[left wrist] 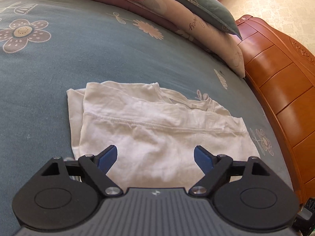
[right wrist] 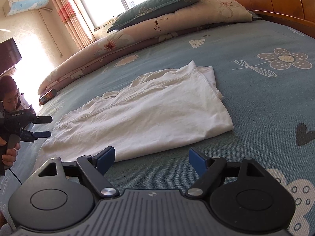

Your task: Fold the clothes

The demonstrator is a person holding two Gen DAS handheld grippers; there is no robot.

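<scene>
A white garment (left wrist: 157, 129) lies folded flat on the blue flowered bed sheet (left wrist: 59, 74). My left gripper (left wrist: 155, 157) hovers over its near edge, open, with nothing between its blue pads. In the right wrist view the same white garment (right wrist: 141, 110) spreads across the sheet (right wrist: 256, 98). My right gripper (right wrist: 151, 160) stands open at the garment's near edge, left pad over the cloth, right pad over bare sheet. At the far left of that view is my left gripper (right wrist: 46, 126), held in a hand, open beside the garment's left end.
A rolled floral quilt (right wrist: 137, 45) and a green pillow (right wrist: 157, 5) lie along the far side of the bed. A wooden headboard (left wrist: 279, 82) borders the mattress. A dark can (right wrist: 48, 96) lies by the quilt. A person (right wrist: 9, 96) is at the left edge.
</scene>
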